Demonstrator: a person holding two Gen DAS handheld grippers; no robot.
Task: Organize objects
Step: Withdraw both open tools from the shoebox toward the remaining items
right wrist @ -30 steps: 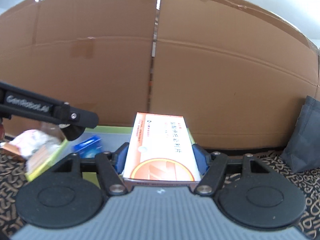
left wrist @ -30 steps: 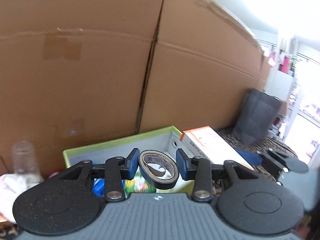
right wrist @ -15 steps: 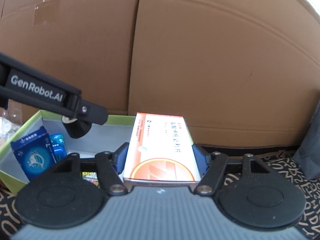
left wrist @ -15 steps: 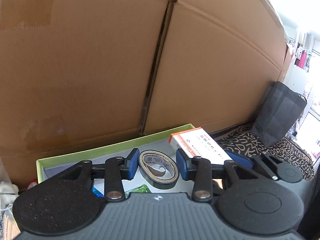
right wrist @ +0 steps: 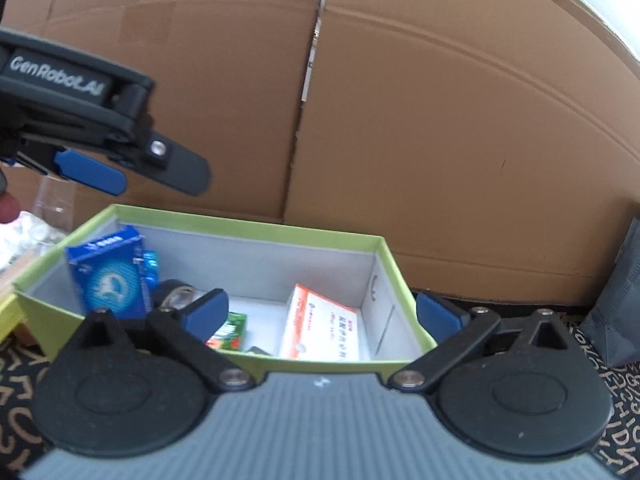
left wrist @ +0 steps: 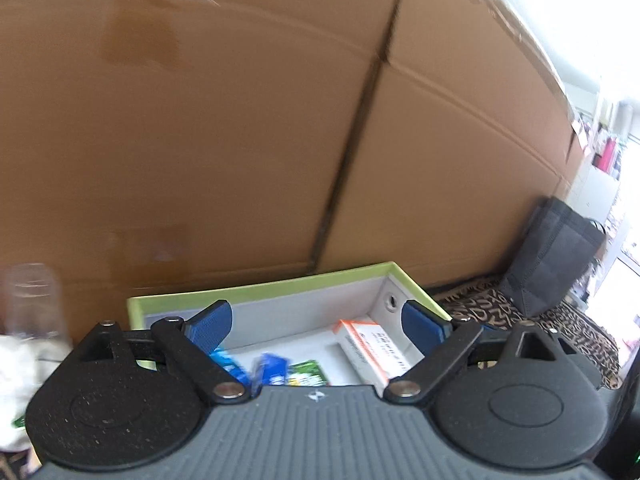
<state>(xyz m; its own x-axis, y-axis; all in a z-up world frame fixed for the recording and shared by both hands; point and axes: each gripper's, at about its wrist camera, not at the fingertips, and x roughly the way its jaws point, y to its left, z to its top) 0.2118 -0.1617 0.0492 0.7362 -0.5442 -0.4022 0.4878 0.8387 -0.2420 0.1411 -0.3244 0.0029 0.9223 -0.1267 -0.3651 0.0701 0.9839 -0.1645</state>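
A green-rimmed box (right wrist: 248, 227) with a grey inside stands against the cardboard wall; it also shows in the left wrist view (left wrist: 280, 286). Inside lie an orange-and-white carton (right wrist: 320, 330), a blue carton (right wrist: 110, 276) standing at the left, a roll of tape (right wrist: 176, 296) and a green packet (right wrist: 230, 332). The orange carton shows in the left wrist view too (left wrist: 372, 350). My right gripper (right wrist: 324, 316) is open and empty above the box's near edge. My left gripper (left wrist: 316, 326) is open and empty above the box; it appears at upper left in the right wrist view (right wrist: 96, 172).
A tall cardboard wall (right wrist: 440, 120) stands right behind the box. A dark bag (left wrist: 556, 260) stands at the right on a patterned cloth (right wrist: 600, 368). A clear plastic cup (left wrist: 32, 300) and white clutter (left wrist: 16, 380) sit left of the box.
Both grippers have opened. The tape roll has left the left gripper and the orange carton has left the right gripper; both now lie in the box. Both grippers have drawn back.
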